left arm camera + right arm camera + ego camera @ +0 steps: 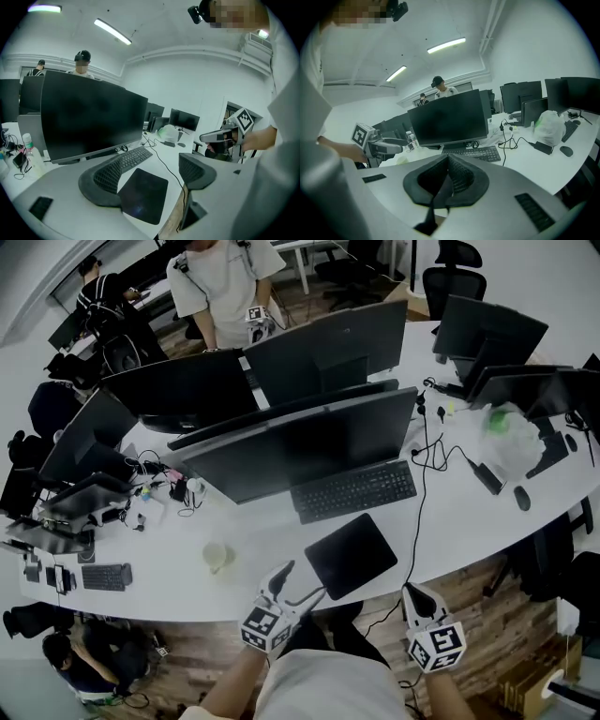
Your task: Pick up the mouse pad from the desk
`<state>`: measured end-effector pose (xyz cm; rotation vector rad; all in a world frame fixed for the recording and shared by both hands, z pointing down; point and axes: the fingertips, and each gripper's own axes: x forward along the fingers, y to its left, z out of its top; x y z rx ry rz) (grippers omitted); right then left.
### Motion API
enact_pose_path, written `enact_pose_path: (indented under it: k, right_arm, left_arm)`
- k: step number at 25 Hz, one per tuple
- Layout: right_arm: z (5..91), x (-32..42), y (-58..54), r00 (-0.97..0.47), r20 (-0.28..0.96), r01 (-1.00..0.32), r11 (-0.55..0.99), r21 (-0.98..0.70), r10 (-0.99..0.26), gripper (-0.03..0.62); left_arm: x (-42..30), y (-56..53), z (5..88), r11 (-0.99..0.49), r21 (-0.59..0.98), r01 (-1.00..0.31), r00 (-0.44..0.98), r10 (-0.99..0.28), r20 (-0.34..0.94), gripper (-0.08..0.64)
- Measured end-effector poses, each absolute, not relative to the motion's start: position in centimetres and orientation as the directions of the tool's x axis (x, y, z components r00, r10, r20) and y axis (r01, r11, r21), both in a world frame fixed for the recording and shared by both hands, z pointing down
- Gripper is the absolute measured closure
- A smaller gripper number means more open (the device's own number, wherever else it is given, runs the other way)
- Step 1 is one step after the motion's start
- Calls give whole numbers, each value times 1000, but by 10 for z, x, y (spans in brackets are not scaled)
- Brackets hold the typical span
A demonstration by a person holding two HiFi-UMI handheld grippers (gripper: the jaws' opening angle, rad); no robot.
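Observation:
The black mouse pad [352, 554] lies flat near the front edge of the white desk [253, 592], just in front of the keyboard [354, 490]. My left gripper [295, 583] hovers at the desk edge just left of the pad, jaws open and empty. In the left gripper view the mouse pad [143, 194] shows low between the open fingers [101, 180], not touched. My right gripper [418, 597] sits off the desk edge to the pad's right. In the right gripper view its pads [459, 176] meet, shut on nothing.
Dark monitors [300, 442] stand behind the keyboard. A black cable [419, 512] runs off the desk right of the pad. A pale cup [217, 557] sits to the left and a plastic bag [506, 427] far right. A person [225, 287] stands across the desk.

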<state>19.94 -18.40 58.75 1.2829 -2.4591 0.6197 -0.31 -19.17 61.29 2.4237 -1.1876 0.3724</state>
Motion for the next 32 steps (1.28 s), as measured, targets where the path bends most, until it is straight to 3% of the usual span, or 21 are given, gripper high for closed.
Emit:
enact_pose_path:
  k: [10,32]
  right_arm:
    - [627,196,-210,-580,491,-811,519,-271,-650,581]
    - [704,161,-230,-537,594,-842,423,-334,-599,581]
  left_arm:
    - [8,-217,688,-566,176,-805,559,-626,544,153]
    - [-5,-234,888,-655,144,-742,464,-348,815,84]
